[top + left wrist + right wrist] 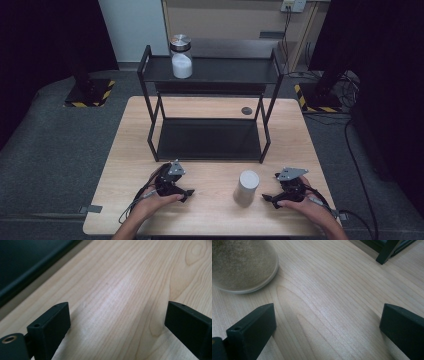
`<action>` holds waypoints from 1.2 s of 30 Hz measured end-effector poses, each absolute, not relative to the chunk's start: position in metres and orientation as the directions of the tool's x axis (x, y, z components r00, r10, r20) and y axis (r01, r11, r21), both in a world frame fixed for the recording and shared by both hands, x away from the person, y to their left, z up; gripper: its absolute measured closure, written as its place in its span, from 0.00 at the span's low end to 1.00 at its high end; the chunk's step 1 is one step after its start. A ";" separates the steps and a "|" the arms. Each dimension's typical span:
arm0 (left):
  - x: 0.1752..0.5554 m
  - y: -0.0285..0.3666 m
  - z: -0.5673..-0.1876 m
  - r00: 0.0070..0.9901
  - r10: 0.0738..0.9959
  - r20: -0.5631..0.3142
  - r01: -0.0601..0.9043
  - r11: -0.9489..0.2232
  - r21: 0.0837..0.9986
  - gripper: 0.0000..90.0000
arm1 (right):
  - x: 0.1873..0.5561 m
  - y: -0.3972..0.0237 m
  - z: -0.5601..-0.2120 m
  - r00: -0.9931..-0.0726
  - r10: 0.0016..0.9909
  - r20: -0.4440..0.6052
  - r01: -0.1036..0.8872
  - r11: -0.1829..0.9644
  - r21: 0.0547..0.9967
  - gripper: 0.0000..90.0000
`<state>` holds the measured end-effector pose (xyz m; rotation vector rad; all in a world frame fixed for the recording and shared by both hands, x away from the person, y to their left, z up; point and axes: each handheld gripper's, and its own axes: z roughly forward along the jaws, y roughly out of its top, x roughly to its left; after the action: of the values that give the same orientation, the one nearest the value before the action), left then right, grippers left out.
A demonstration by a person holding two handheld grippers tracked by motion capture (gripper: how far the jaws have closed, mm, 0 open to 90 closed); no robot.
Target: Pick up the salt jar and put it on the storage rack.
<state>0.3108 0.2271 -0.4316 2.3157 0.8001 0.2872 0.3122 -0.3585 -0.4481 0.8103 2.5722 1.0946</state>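
Observation:
A glass jar [181,56] with a metal lid and white contents stands on the top shelf of a black two-tier rack [210,75]. A pale beige cylinder [246,187] stands upright on the wooden table [210,215] near its front edge. My left gripper [181,192] rests low on the table, left of the cylinder, held by a hand; in the left gripper view its jaws stand wide apart over bare wood [117,302]. My right gripper [272,198] sits just right of the cylinder, also open. The cylinder's base [239,267] shows at the upper left of the right gripper view.
The rack's lower shelf [210,139] lies dark behind both grippers, and one rack leg [387,251] stands ahead of the right gripper. A small dark disc [246,110] is set in the table behind the rack. Cables trail from both grippers.

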 end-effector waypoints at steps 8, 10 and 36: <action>0.309 0.234 -0.439 0.800 0.601 -0.008 0.445 -0.584 0.679 0.00 | 0.311 -0.358 -0.448 -0.818 0.576 0.002 0.401 0.568 0.719 0.01; 0.308 0.235 -0.442 0.802 0.598 -0.006 0.437 -0.578 0.689 0.00 | 0.311 -0.358 -0.448 -0.816 0.578 0.002 0.403 0.567 0.719 0.01; 0.311 0.241 -0.446 0.821 0.571 -0.007 0.407 -0.577 0.708 0.00 | 0.310 -0.357 -0.448 -0.814 0.582 0.002 0.406 0.565 0.719 0.02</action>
<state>0.3113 0.2409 -0.4463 2.2633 0.7134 0.2876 0.3099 -0.3574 -0.4479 0.8237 2.5641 1.0884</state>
